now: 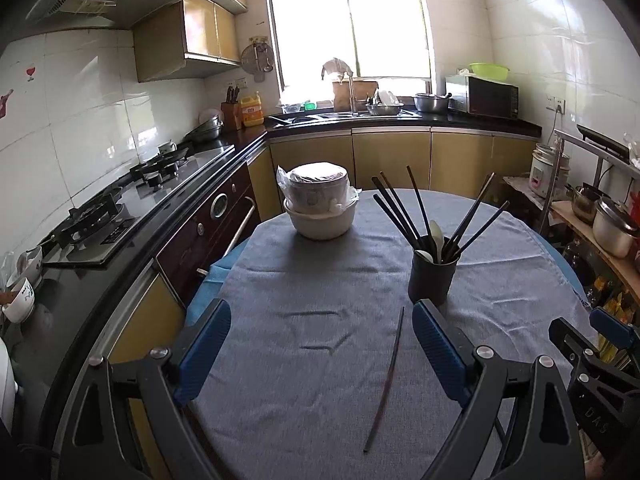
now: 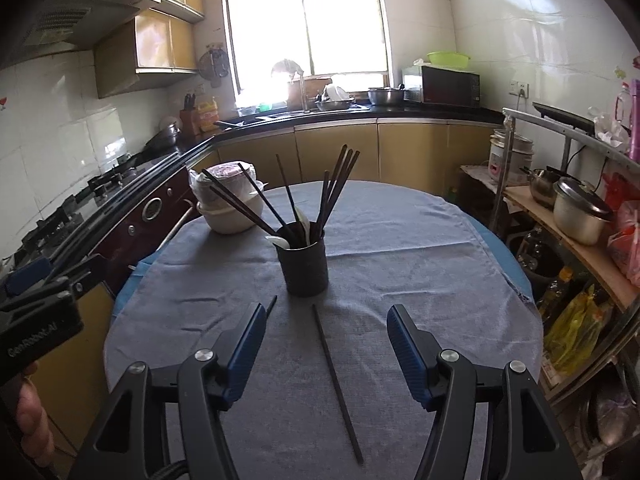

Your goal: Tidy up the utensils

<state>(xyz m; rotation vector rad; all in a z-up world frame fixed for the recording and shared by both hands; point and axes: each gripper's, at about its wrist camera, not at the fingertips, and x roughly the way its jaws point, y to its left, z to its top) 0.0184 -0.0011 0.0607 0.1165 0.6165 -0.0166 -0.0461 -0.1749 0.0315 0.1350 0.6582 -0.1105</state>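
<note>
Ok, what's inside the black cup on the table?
The black utensil cup holds dark chopsticks fanned upward and white spoons. Their lower ends and the cup's bottom are hidden by its wall.

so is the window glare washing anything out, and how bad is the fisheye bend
Left wrist view: the window is blown out white and the faucet before it is hazed; the chopstick on the grey cloth looks bowed. Right wrist view: same blown-out window; counter edges curve, corners go black.

Black claw (image 2: 326, 354), ribbed blue pads (image 2: 408, 350), silver screws
</note>
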